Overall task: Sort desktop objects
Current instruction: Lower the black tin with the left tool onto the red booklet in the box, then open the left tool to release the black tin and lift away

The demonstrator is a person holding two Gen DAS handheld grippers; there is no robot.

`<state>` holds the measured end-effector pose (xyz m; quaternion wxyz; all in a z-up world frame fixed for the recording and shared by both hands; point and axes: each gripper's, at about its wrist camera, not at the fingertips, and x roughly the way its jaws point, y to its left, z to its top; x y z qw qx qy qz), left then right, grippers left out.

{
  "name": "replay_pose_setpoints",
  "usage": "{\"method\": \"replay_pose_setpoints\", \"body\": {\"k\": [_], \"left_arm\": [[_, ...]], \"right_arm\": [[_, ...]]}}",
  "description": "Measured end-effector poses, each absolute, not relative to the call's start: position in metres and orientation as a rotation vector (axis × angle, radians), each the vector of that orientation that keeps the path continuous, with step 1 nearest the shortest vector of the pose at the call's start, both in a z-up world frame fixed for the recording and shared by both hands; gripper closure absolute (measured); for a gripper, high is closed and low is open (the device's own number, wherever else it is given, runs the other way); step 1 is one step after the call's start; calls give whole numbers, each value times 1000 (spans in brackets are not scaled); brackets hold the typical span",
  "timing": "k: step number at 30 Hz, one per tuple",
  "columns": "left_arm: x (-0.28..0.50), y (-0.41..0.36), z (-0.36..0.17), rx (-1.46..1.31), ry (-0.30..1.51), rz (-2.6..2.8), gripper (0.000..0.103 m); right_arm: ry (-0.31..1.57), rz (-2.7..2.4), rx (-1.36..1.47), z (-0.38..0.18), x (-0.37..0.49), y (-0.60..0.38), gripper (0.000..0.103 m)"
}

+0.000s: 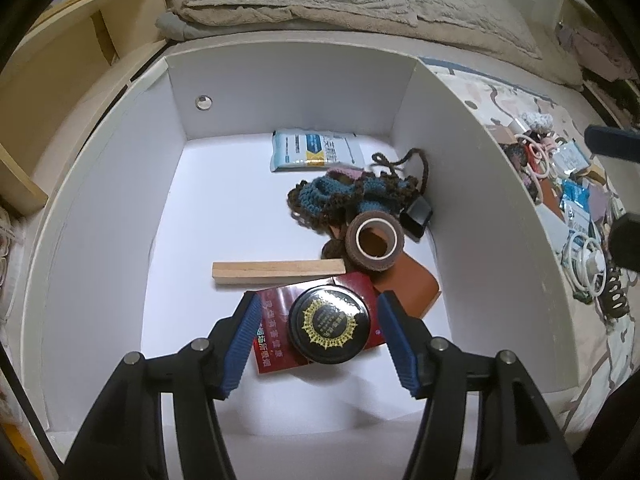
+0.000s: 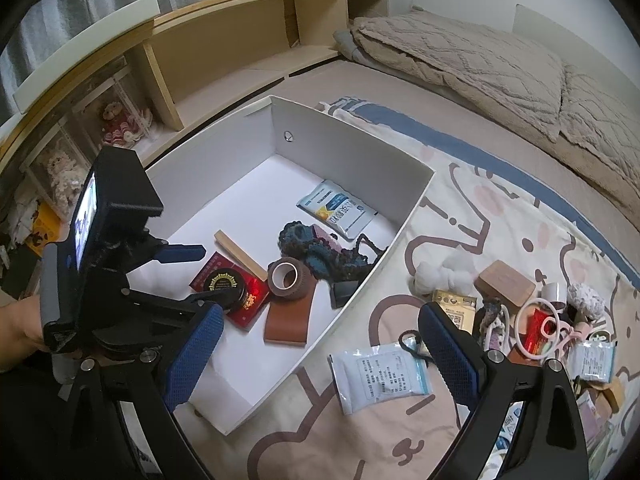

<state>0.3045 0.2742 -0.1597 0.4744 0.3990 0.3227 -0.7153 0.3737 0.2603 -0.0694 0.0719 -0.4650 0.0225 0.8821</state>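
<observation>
A white open box (image 1: 460, 160) (image 2: 360, 148) lies on the bed. In it a round black tin with a gold emblem (image 1: 329, 325) (image 2: 224, 285) rests on a red packet (image 1: 276, 320) (image 2: 252, 304), beside a wood stick (image 1: 276, 271), a brown tape roll (image 1: 374, 246) (image 2: 289, 278), a brown leather piece (image 2: 288, 322), crocheted yarn (image 1: 348, 196) and a white-blue sachet (image 1: 316, 151) (image 2: 340, 209). My left gripper (image 1: 318, 316) (image 2: 200, 276) is open, its pads either side of the tin, not touching it. My right gripper (image 2: 320, 328) is open and empty above the box's near right wall.
On the cartoon-print sheet right of the box lie a white sachet (image 2: 380, 376), a wood block (image 2: 505, 282), a pink ring (image 2: 536, 328), a white yarn ball (image 2: 440, 276) and more clutter. A beige blanket (image 2: 500, 64) and a wooden shelf (image 2: 240, 48) lie beyond.
</observation>
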Motion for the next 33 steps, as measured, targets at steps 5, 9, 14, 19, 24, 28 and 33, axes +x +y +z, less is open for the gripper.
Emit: {"method": "replay_pose_setpoints", "body": {"k": [5, 9, 14, 19, 24, 28, 33], "left_arm": [[307, 277, -144, 916, 768, -1759, 43], [308, 281, -128, 860, 744, -1766, 40], [307, 289, -107, 820, 678, -1828, 34], [308, 298, -88, 766, 658, -1827, 22], [307, 308, -69, 704, 615, -1831, 10], [303, 317, -56, 682, 587, -1849, 4], [296, 331, -45, 675, 534, -1870, 0]], "right_arm": [[93, 2667, -1352, -68, 379, 264, 5], [97, 2674, -1277, -62, 386, 267, 5], [103, 2668, -1187, -53, 396, 271, 5], [92, 2635, -1137, -50, 404, 274, 5], [78, 2608, -1088, -45, 413, 276, 0], [72, 2590, -1066, -42, 420, 276, 0], [51, 2570, -1034, -37, 432, 276, 0]]}}
